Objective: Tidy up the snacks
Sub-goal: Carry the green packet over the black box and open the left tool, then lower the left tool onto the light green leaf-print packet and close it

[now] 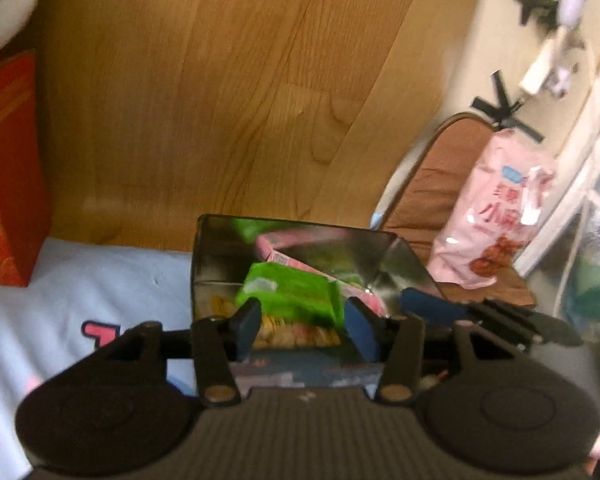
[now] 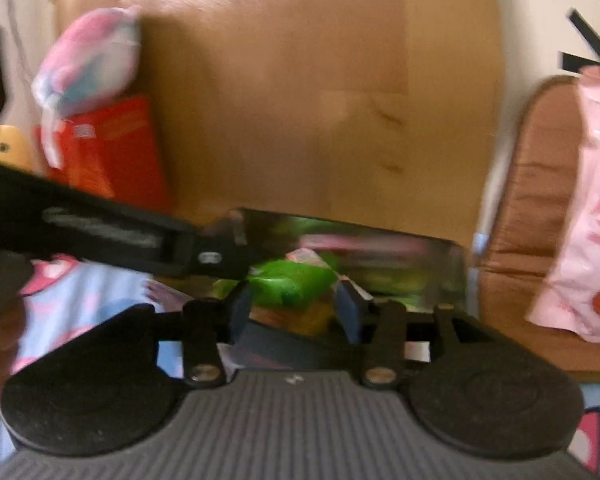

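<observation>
Open shiny tin (image 1: 204, 256) on the pale blue printed bed sheet (image 1: 100, 280), pushed up against a wooden headboard (image 1: 240, 80). Inside the tin: a green snack packet (image 1: 296, 292) on top at the near side, pink packets (image 1: 296, 244) behind it, and a layer of biscuits (image 1: 296, 334) underneath.

Left gripper (image 1: 304, 324) just in front of the tin's near edge, pointing down into it. Pads spread partway, with the green packet showing in the gap between them. No visible pinch on it.

Right gripper (image 2: 292, 308) at the same near edge, beside the left one. Blue pads likewise parted. Green packet beyond the gap, too blurred to show any contact. From the right wrist view, left gripper's black body slanting in across the tin's left rim and covering that corner.

Left of the tin: a red box (image 1: 8, 168) standing on the bed against the headboard, with a soft pastel bundle (image 2: 88, 56) on top. Something small and yellow (image 2: 8, 144) further left, half hidden.

Right of the tin: a brown padded seat (image 1: 432, 184), off the bed, carrying an upright pink snack bag (image 1: 496, 208) well apart from both grippers.
</observation>
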Demonstrator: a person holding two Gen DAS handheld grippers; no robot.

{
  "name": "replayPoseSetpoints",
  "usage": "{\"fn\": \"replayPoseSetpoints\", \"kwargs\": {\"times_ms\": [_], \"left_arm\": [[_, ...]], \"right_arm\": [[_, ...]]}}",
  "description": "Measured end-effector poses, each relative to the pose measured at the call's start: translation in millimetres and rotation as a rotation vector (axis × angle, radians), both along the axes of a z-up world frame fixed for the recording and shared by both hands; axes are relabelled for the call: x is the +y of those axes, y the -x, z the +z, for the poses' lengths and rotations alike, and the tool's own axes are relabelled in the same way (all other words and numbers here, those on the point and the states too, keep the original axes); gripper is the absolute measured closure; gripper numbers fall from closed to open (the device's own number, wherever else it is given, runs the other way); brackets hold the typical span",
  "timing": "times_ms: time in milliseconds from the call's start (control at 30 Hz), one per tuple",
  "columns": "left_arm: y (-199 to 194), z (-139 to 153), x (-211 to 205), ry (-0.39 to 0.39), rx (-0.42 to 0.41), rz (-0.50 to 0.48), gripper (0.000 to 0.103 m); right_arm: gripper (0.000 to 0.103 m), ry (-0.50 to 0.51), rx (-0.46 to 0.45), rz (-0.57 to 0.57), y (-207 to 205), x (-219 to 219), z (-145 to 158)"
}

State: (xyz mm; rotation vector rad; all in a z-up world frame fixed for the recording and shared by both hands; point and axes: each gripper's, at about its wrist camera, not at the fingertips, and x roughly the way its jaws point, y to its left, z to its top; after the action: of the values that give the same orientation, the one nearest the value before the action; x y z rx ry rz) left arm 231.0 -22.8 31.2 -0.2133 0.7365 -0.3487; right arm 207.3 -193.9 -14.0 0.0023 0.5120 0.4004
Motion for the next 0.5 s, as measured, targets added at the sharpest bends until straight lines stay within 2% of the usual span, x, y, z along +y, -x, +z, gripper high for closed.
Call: {"fn": "replayPoseSetpoints", "kwargs": {"times_ms": [100,167,333,367,400,433,500], "left_arm": [[33.3,-1.0,18.0,0.063,-0.010,-0.023,0.050],[47.7,-8.9,25.6,0.105,0.038,-0.044,0.051],[66.1,-48.4,16.0,0.230,0.248,-0.073,0.053],[65.4,-56.1,11.8,0.236,0.285,-0.063,0.053],[65.5,-63.5,8.5,0.232,0.313,-0.044,0.053],[65.2,-68.7,5.7,0.228,0.316,-0.027,0.053],[63.9,-73.8,4.0,0.235,0.325,-0.008,0.054]], "right_arm": [[0.053,-0.026,-0.030,0.001,27.8,-26.5,2.6],[0.053,-0.035,-0.014,0.016,39.4,-40.8,0.6],[0.056,-0.059,0.155,0.029,41.2,-54.1,-27.0],[0.060,-0.062,0.198,0.026,36.7,-52.9,-33.6],[0.066,-0.069,0.241,0.034,31.4,-50.0,-39.7],[0.067,-0.070,0.283,0.040,27.5,-47.3,-44.7],[0.068,-0.108,0.311,0.034,27.3,-46.0,-49.2]]}}
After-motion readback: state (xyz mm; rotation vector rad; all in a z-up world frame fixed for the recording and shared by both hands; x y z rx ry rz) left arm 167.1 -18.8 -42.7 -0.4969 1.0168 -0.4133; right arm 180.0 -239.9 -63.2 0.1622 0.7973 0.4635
